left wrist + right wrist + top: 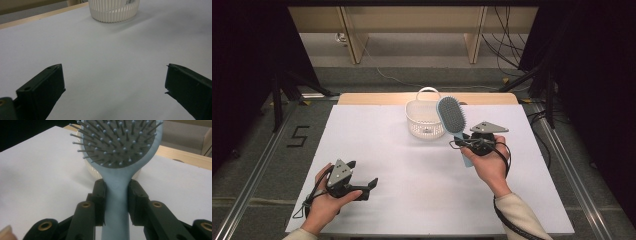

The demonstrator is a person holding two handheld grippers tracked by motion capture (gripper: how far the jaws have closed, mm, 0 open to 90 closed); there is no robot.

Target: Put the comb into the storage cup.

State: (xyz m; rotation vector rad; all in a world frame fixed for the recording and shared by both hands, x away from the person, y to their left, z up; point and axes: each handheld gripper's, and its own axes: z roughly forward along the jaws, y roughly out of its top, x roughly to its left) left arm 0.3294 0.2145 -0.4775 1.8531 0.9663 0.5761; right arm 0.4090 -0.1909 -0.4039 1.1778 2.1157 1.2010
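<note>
A white surface [387, 165] stands on grey floor [257, 150]; beyond its far edge, wooden furniture legs [354, 42], cables [507, 45], dark curtains [242, 60].

1 hairbrush [452, 116] | 1 basket [419, 125] | 2 tongs: L [362, 182], R [463, 142]

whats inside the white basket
The white ribbed plastic basket shows a small dark spot on its floor; the blue hairbrush held in front covers its right side.

Wide bare counter [412, 175] between the two hands, open for passing at left and centre. Far middle blocked by basket [424, 120], with brush [453, 120] raised just beside it at right; open strips along both edges.
</note>
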